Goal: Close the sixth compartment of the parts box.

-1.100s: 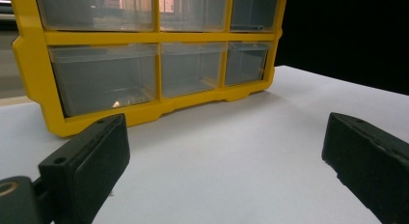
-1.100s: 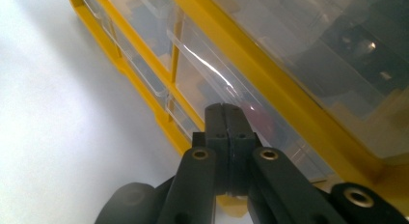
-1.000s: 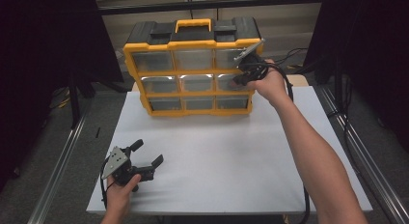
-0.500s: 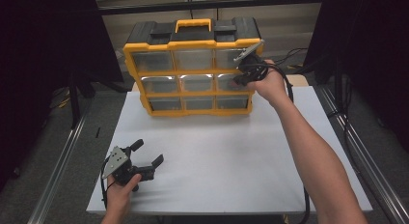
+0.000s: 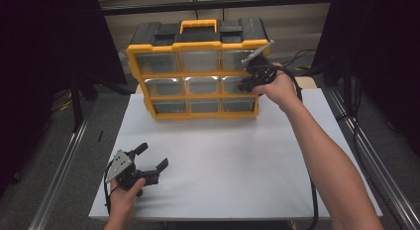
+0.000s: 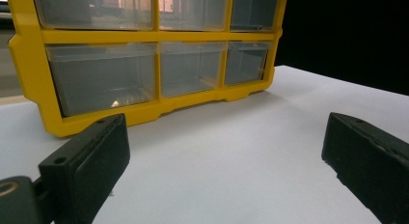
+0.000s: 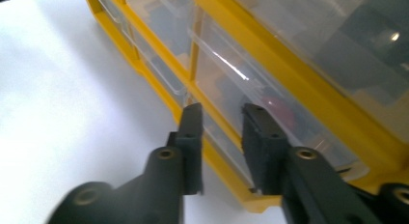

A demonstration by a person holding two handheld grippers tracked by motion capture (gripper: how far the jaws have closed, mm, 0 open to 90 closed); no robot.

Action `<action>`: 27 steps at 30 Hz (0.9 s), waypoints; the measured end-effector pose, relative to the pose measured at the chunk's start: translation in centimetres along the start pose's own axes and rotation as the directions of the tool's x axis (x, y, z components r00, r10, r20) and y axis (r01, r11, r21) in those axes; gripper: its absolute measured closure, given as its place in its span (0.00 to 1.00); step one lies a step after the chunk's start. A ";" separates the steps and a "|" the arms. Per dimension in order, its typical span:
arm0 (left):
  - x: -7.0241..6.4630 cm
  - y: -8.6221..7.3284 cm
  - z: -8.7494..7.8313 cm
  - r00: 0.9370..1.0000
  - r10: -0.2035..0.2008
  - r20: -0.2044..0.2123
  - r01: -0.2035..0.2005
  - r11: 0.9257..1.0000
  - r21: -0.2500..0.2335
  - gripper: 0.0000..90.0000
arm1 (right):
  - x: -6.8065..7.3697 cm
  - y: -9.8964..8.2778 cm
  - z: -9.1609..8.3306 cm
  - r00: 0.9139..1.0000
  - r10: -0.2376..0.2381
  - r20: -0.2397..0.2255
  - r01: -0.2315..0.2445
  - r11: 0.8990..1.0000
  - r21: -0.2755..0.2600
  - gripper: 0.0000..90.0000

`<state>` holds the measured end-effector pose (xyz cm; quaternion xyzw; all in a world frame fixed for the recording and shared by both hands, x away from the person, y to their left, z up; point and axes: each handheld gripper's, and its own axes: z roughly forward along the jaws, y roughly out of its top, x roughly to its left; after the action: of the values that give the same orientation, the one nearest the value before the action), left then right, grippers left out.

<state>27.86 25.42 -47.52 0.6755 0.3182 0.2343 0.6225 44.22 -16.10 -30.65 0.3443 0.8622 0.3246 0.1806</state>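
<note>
White table (image 5: 233, 160), yellow drawer cabinet (image 5: 198, 44) at far edge.
High view: left gripper (image 5: 151, 160) rests near front, jaws apart; right arm outstretched, right gripper (image 5: 243, 85) at middle-right drawer (image 5: 233, 84).
Left gripper view: clear drawers.
Right gripper view: jaws just opening, slightly parted, nothing clamped; red item blurred inside.

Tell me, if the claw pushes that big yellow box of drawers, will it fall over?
Probably not easily. The yellow box stands upright on the white table, wider than tall, so it would more likely slide. A push high up by the right claw could rock it backward. Its clear drawers look like stiff plastic, smooth and maybe slippery.
</note>
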 end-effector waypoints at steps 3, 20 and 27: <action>0.0 0.0 0.0 1.000 0.015 0.012 -0.015 1.000 0.011 0.03 | 0.2 -0.2 -0.1 1.000 0.019 -0.008 -0.019 1.000 -0.006 0.69; 0.1 0.0 0.0 1.000 0.024 0.003 -0.024 1.000 0.018 0.03 | 1.4 -2.1 -0.7 0.996 0.047 -0.073 -0.045 0.999 0.019 0.39; 0.1 0.0 0.0 1.000 0.026 0.010 -0.026 1.000 0.015 0.03 | 1.9 -3.5 -0.8 0.994 0.044 -0.100 -0.044 0.999 0.004 0.29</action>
<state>27.87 25.49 -47.51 0.6855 0.3080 0.2366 0.6158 40.82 -17.02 -32.61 0.3467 0.8627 0.3446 0.1299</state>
